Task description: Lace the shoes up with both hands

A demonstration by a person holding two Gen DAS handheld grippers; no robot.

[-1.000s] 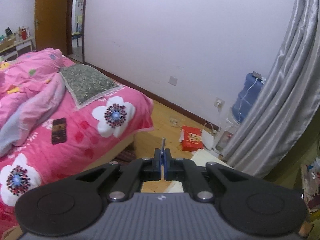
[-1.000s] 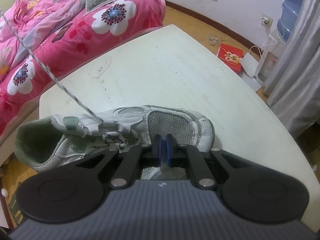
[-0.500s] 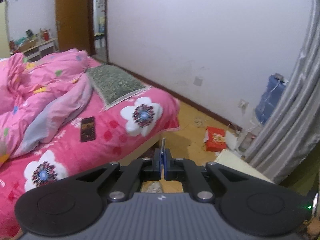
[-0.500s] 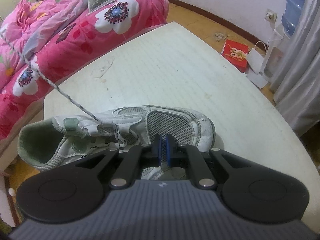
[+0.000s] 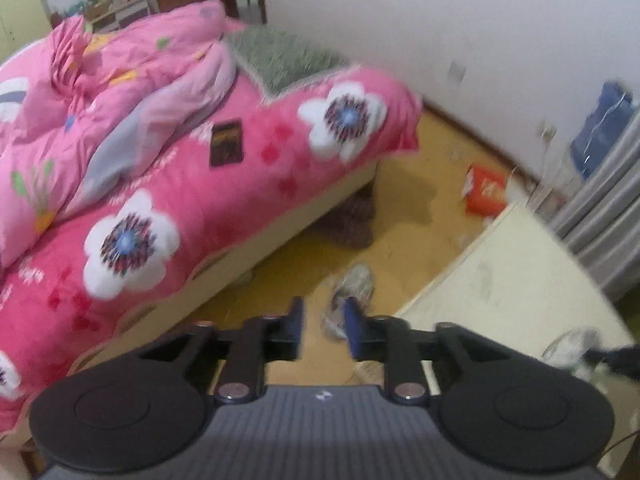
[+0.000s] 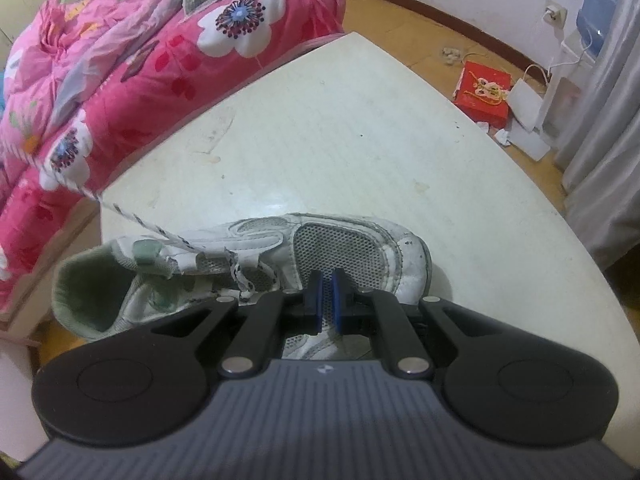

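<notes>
Shoe (image 6: 248,264) just beyond right gripper (image 6: 326,300).

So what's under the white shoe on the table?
The white shoe lies directly on the pale table; nothing else shows beneath it. Its near side and sole are covered by the right gripper, so that part is unseen.
</notes>
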